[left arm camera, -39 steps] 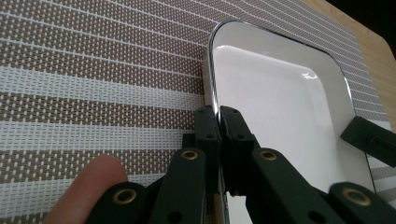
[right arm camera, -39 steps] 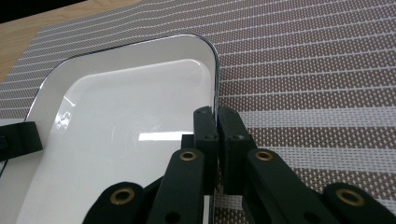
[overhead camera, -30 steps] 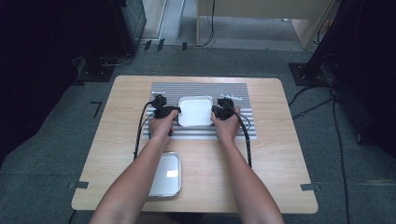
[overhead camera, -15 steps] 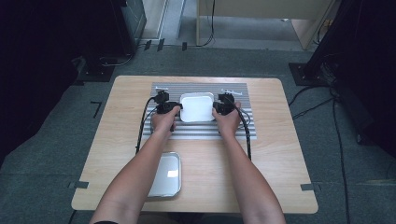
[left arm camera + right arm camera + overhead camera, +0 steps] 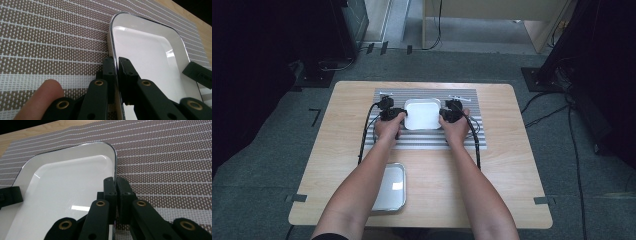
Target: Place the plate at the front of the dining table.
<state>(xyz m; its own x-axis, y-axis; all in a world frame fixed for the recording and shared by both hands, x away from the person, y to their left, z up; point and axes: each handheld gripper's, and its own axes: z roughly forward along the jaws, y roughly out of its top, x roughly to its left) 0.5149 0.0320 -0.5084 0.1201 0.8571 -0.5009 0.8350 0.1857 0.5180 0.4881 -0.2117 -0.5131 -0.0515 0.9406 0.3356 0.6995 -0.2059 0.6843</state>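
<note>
White tray [image 5: 423, 114]: centre of frame in the high view, on striped mat [image 5: 427, 141]. Judged rigid, light, glossy, slippery; thin rim is best pinched. Left gripper [image 5: 116, 72] and right gripper [image 5: 116, 187] are clamped on opposite rims.

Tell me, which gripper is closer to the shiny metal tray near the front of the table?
Left. The left gripper sits beyond the metal tray, on the same side of the table; the right gripper is farther across, clamped on the white tray's other edge.
</note>
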